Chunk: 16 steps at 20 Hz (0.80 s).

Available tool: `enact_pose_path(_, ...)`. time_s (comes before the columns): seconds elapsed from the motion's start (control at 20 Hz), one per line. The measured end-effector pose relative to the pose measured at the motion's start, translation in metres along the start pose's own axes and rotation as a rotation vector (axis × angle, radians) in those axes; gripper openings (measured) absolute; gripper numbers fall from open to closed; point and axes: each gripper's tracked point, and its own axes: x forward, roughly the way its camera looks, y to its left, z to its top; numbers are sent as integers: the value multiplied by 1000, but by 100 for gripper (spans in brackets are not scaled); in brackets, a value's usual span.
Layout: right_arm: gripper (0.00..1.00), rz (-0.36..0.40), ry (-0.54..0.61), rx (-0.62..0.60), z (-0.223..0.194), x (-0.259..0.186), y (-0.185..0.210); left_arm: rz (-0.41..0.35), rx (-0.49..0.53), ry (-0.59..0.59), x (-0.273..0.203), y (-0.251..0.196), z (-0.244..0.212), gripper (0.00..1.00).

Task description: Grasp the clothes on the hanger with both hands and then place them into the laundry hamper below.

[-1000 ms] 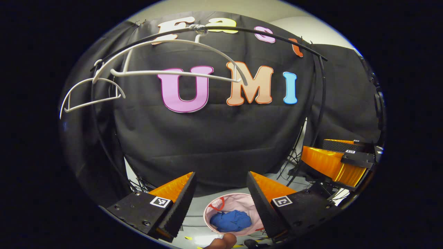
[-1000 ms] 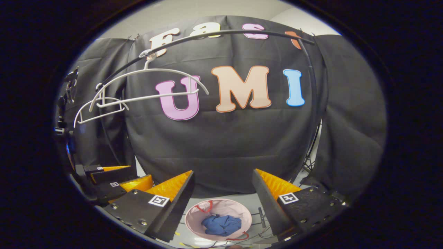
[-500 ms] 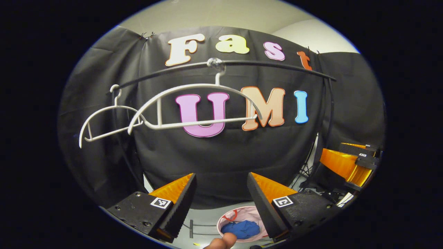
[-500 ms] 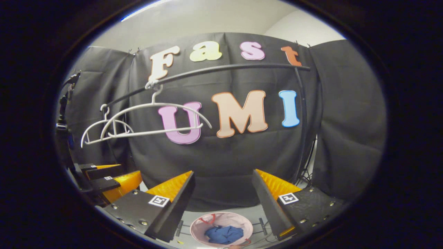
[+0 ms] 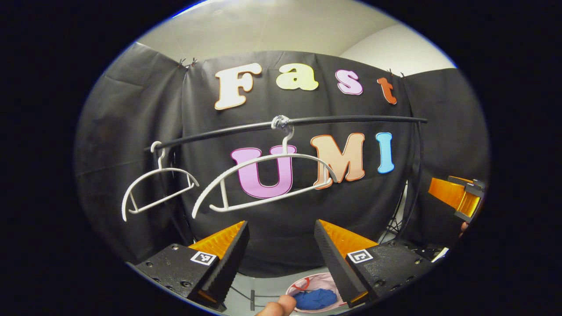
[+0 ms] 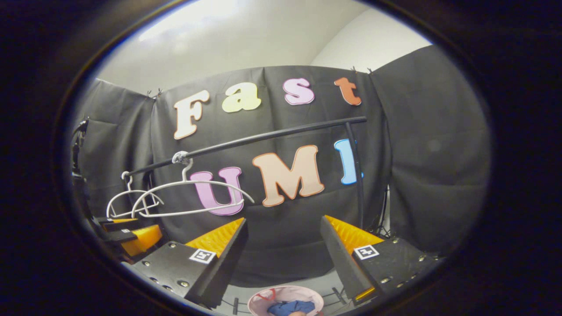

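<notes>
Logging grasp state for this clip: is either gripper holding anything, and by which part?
Nothing is held. The left gripper and right gripper are both open, and the blue garment lies in the hamper.

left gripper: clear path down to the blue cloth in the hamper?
Probably yes. The left gripper is open and holds nothing, and the blue cloth lies uncovered in the open-topped hamper below it. A fingertip shows beside the hamper.
</notes>
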Motion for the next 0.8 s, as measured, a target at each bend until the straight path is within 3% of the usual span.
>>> enact_pose_path(0.35, 99, 10, 11, -67, -19, -10, -4, -37, -9, 9, -12, -21, -12, 98)
enact_pose_path(0.4, 94, 12, 15, -73, -22, -12, -4, -33, -8, 3, -12, -21, -12, 100)
enact_pose_path(0.45, 99, 11, 12, -76, -23, -15, -4, -23, -8, -3, -15, -19, -12, 100)
enact_pose_path(0.8, 99, 10, -13, -74, -25, -31, 9, 2, -29, -19, -20, -3, -13, 97)
